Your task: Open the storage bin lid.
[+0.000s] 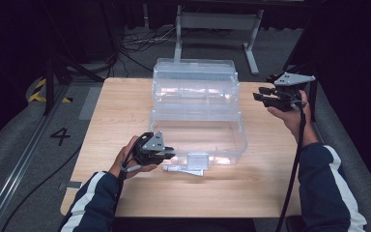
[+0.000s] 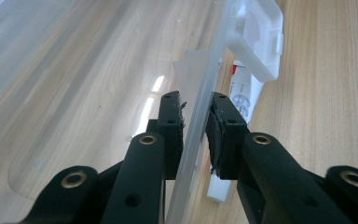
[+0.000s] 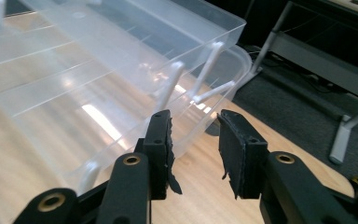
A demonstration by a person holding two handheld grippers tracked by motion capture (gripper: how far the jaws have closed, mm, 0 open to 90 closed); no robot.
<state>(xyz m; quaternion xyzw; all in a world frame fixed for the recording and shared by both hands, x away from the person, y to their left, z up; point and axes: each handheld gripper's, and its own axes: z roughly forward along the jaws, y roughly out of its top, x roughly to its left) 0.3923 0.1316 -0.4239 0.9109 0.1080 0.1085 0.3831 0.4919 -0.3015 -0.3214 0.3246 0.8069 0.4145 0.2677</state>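
Where cables (image 1: 135, 46) cross grey floor (image 1: 24, 130), wooden table (image 1: 183, 193) bears clear box (image 1: 198, 116)

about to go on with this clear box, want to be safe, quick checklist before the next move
1. Left hand-held gripper clamped on the front wall of the clear plastic storage box: ok.
2. Right hand-held gripper free of load: ok, its jaws stand apart with nothing between them.
3. Right hand-held gripper clear of the box's far right corner: ok, beside it, not touching.
4. Box flat on the light wooden table: cannot tell.
5. White tube lying outside the front wall, clear of the jaws: ok.
6. Box lid tilted open: ok.
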